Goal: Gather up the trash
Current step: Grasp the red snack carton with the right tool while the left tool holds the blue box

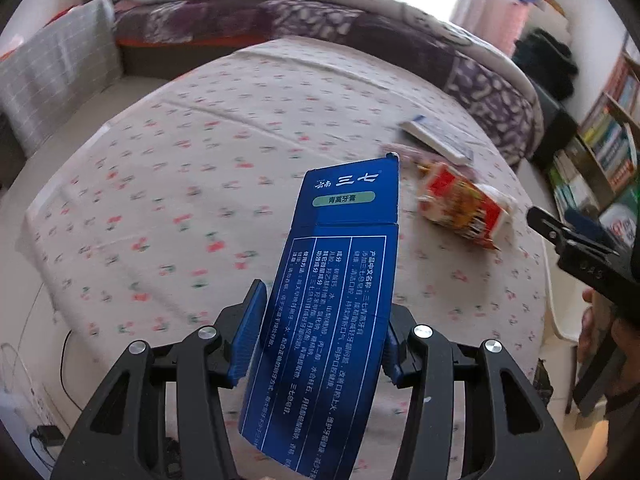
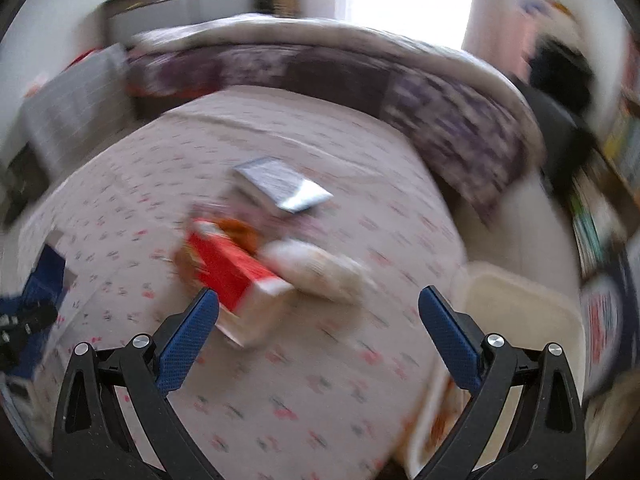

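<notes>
Long glossy blue cardboard box (image 1: 340, 280)

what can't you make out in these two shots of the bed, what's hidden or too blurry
- Blue toothpaste box, left wrist view: lower end cut off by the frame edge.
- Red carton, right wrist view: print smeared by motion blur.
- White bin, right wrist view: contents hidden by its rim and the right gripper.

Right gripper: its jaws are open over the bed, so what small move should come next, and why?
Probably ease the right gripper forward and down so its jaws straddle the red carton. It lies just ahead on the floral sheet, nothing is between the jaws, and the left gripper already holds the blue toothpaste box.
</notes>
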Available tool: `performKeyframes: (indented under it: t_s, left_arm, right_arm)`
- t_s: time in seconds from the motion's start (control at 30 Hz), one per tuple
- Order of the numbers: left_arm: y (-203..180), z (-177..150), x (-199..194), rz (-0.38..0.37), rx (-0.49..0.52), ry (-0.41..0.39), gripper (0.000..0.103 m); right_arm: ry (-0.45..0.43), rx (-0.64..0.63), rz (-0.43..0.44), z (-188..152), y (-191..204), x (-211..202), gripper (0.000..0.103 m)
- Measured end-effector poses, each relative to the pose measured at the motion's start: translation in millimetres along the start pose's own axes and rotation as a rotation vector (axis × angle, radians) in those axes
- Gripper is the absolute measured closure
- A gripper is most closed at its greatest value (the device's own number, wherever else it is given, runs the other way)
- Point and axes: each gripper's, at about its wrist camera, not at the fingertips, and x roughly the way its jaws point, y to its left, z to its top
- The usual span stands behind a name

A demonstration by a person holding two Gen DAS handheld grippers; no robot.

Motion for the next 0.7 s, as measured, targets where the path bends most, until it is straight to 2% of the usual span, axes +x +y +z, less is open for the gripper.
performKeyframes:
  t_s: [0.13,0.23,0.37,0.47,0.57,0.7]
  left_arm:
    - [23,1,-7,0.013,-0.041,-0.015,0.053]
    - [34,3,-9,0.017,-0.055,-0.021,0.053]
    - [45,4,-9,0.016,-0.077,-0.026,0.053]
    - [53,5,-8,0.013,-0.094,-0.028,0.053]
    - [59,7,-7,0.012,-0.111,-0.036,0.053]
    - [68,13,-12,0.018,-0.15,-0.066,0.053]
  right_arm:
    - [0.03,-0.21,0.101,13,37,21,0.007]
    - [0.076,-0.349,0.092,17,56,40,0.007]
    - [0.123,-0.423,0.102,19,63,58,0.009]
    - [0.166,-0.417,0.15,16,63,67,0.041]
    - [0.146,-0.341,0.189,20,59,64,0.052]
    - [0.105,-0.255,0.207,28,62,56,0.059]
